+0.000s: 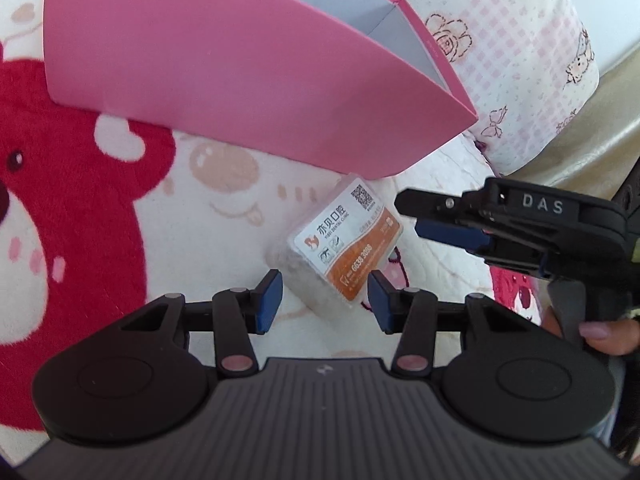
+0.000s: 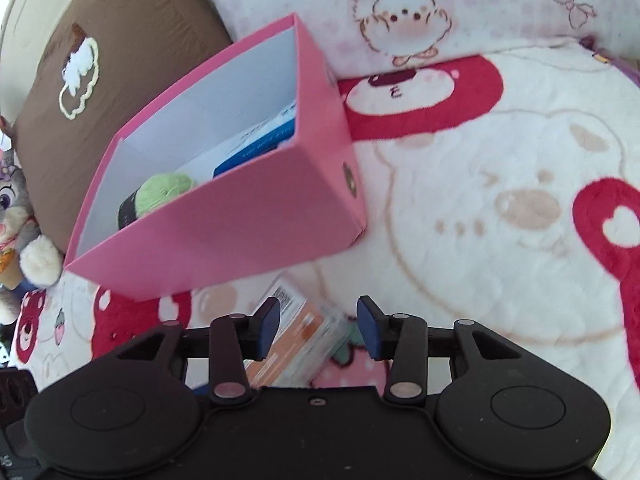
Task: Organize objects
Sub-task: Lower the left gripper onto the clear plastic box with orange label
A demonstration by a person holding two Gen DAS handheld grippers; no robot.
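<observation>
A small clear plastic box (image 1: 336, 248) with an orange-and-white label lies tilted on the bear-print blanket (image 1: 100, 220), just in front of a pink cardboard box (image 1: 240, 80). My left gripper (image 1: 324, 300) has its blue pads against the box's two sides at its near end. My right gripper (image 1: 408, 216) comes in from the right, its tips beside the box's far corner. In the right wrist view the plastic box (image 2: 300, 332) is blurred between the right gripper's (image 2: 318, 328) pads, with a gap on the right side. The pink box (image 2: 240, 232) holds a green yarn ball (image 2: 164, 192) and a blue-and-white carton (image 2: 260, 144).
A pink-checked pillow (image 1: 520, 40) lies behind the pink box. A brown cushion (image 2: 120, 60) and a plush toy (image 2: 16, 220) sit at the left in the right wrist view. A person's finger (image 1: 600, 332) holds the right gripper's handle. Blanket (image 2: 500, 220) stretches to the right.
</observation>
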